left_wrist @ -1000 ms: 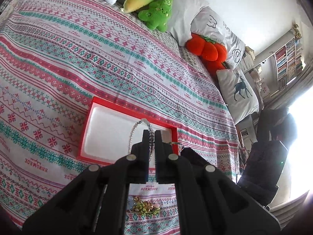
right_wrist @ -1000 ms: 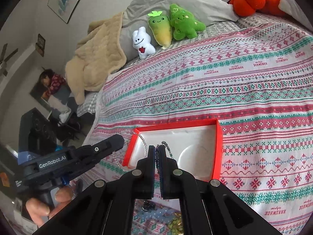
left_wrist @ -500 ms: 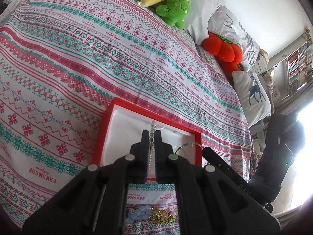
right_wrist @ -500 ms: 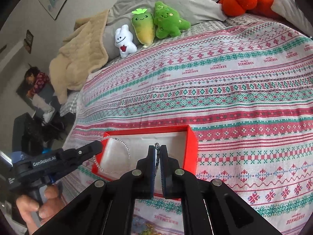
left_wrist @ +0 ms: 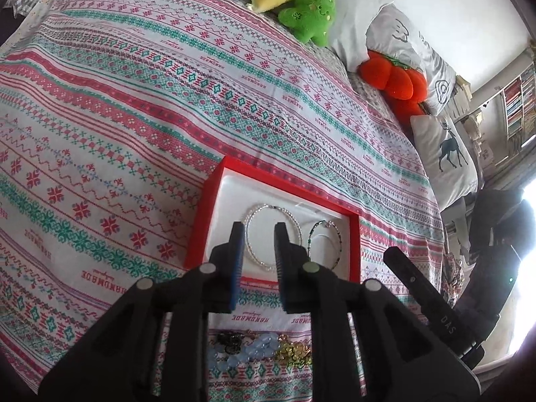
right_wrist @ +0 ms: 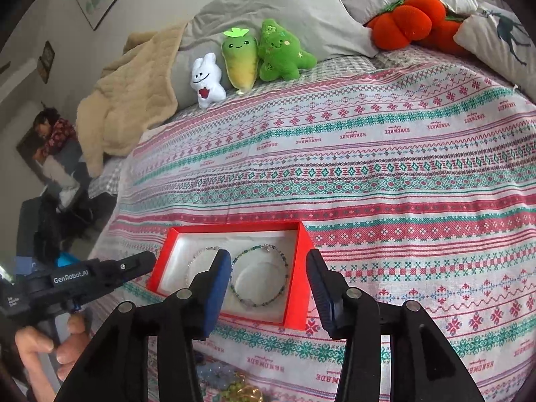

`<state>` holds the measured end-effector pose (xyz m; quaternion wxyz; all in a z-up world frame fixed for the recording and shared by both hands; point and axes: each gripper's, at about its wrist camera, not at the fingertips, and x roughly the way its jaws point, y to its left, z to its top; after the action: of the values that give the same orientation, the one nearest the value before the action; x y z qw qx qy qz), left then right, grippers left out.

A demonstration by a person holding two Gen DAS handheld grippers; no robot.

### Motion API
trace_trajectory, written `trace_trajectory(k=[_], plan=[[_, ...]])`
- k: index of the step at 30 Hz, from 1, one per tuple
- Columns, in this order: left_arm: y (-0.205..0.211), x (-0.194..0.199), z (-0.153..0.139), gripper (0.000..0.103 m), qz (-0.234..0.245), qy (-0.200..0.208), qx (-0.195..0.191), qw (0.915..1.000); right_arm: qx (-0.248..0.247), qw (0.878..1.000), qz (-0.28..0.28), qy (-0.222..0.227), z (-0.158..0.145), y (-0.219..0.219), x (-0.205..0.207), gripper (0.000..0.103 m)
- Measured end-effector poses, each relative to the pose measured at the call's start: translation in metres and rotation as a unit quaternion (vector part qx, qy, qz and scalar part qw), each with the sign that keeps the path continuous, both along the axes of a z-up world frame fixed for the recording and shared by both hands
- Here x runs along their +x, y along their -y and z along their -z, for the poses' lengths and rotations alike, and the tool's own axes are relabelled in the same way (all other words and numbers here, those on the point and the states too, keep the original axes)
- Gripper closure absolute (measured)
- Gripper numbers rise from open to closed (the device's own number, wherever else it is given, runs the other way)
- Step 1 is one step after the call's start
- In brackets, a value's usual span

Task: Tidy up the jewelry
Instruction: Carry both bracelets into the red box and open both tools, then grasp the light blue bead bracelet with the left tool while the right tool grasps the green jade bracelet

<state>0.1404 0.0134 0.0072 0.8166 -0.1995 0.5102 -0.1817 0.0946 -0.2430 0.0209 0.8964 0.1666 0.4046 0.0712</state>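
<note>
A red box (left_wrist: 203,221) with a white lining lies on the patterned bedspread; it also shows in the right wrist view (right_wrist: 301,268). Inside lie a clear-bead bracelet (left_wrist: 294,221) and a green-bead bracelet (left_wrist: 336,234), side by side. In the right wrist view the green bracelet (right_wrist: 284,261) is on the right and the clear one (right_wrist: 201,253) on the left. My left gripper (left_wrist: 256,234) is open and empty over the clear bracelet. My right gripper (right_wrist: 269,264) is open and empty over the green bracelet.
Loose jewelry lies on the bedspread in front of the box: black, pale blue (left_wrist: 258,348) and gold (left_wrist: 294,351) pieces. Plush toys (right_wrist: 241,60) and pillows (right_wrist: 278,3) line the far side. A beige blanket (right_wrist: 124,97) is at the far left.
Both grippers have opened and let go of their bracelets, which now lie flat in the red box. Both grippers have pulled back slightly.
</note>
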Motion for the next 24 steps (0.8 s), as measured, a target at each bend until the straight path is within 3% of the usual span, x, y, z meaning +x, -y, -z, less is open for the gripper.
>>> trace_trajectory(k=[3,8,24], plan=[[0.004,-0.009,-0.004,0.065,0.011,0.009,0.027,0.9995,-0.011,1.0,-0.012,-0.004,-0.002,-0.006,-0.01,0.041],[0.011,-0.024,0.0,0.063,0.033,0.004,0.077,0.9965,-0.019,0.999,-0.034,-0.037,0.008,-0.016,-0.025,0.04],[0.017,-0.063,0.025,0.062,0.086,-0.052,0.109,0.989,-0.052,0.993,-0.063,-0.09,0.022,-0.034,-0.037,0.04]])
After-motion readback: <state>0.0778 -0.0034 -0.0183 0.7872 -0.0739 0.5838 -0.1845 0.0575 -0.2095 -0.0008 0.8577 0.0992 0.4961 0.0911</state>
